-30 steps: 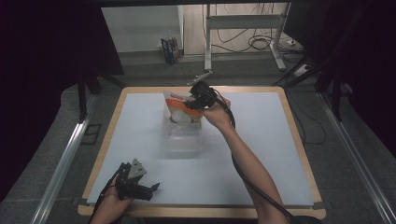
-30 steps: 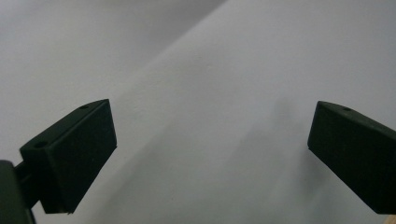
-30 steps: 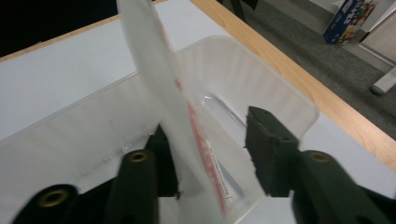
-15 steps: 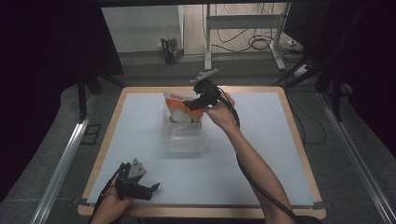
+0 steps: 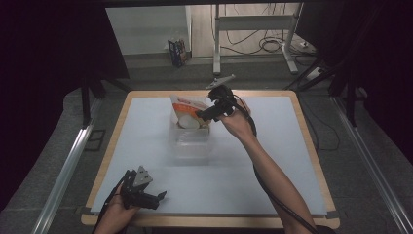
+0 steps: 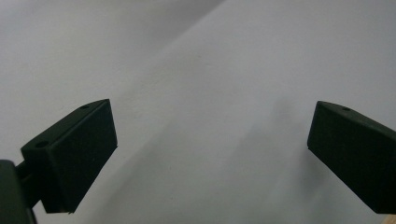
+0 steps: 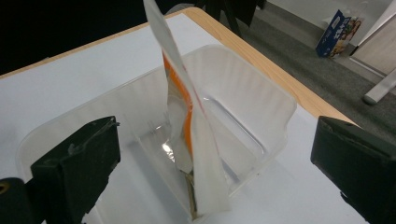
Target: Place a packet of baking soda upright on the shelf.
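White covers the counter (image 5: 292, 161), which has a pale wooden rim and stands on a grey floor with dark curtains to either side; a clear plastic tub (image 5: 191, 141) sits on it a little left of centre toward the far edge, well apart from the near rim; in the right gripper view the tub (image 7: 261, 121) is a ribbed, see-through box with its open top facing up; a white and orange pouch (image 5: 190, 111) stands upright in the tub's far end, leaning against its wall, and in the right gripper view the pouch (image 7: 187, 126) shows edge-on, rising above the tub's rim with its foot down inside; the right hand-held gripper (image 5: 207, 113) hangs over the tub's far end just beside the pouch, its arm reaching in from the bottom right; its jaws have just been opening and now stand wide, one on each side of the pouch with a clear gap to it, so nothing is gripped; the left hand-held gripper (image 5: 158, 197) rests low at the counter's near left corner, well apart from the tub, its jaws also wide with only bare white counter between them in the left gripper view.
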A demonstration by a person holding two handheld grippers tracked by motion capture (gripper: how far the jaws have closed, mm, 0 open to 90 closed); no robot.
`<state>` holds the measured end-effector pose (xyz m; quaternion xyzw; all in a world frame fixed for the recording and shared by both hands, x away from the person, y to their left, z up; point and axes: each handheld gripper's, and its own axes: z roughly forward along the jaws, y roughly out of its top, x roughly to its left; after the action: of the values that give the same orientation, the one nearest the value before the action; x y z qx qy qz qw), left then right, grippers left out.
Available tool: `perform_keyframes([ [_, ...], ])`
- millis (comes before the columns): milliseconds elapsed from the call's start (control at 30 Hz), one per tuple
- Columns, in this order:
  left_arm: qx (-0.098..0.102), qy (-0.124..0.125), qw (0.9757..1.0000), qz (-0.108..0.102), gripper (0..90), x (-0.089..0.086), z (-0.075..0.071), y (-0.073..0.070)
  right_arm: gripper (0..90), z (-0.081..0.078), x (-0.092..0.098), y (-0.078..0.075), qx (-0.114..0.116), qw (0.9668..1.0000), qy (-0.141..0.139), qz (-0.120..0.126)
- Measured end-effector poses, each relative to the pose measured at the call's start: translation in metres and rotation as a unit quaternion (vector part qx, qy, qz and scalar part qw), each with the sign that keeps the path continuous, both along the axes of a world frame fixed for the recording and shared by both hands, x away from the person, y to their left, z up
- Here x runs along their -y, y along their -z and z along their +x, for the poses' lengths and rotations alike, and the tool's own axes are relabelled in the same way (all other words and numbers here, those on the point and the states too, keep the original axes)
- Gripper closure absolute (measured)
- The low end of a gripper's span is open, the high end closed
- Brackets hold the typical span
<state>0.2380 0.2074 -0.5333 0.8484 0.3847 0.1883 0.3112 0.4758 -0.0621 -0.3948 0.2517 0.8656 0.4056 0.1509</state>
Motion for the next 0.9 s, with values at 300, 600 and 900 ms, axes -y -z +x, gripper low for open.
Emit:
perform_keyframes([
  [300,0.001,-0.001,1.0000,0.003,1.5,0.000,-0.001,0.000,0.0,-0.014,0.009,0.002,0.003,0.9999,-0.010,0.004],
  [600,0.002,-0.003,1.0000,0.004,1.5,0.000,-0.002,0.000,0.0,-0.023,0.020,0.007,-0.001,0.9999,-0.006,0.010],
  [900,0.002,-0.005,1.0000,0.005,1.5,-0.001,-0.003,0.000,0.0,-0.035,0.033,0.016,0.001,1.0000,-0.001,0.009],
])
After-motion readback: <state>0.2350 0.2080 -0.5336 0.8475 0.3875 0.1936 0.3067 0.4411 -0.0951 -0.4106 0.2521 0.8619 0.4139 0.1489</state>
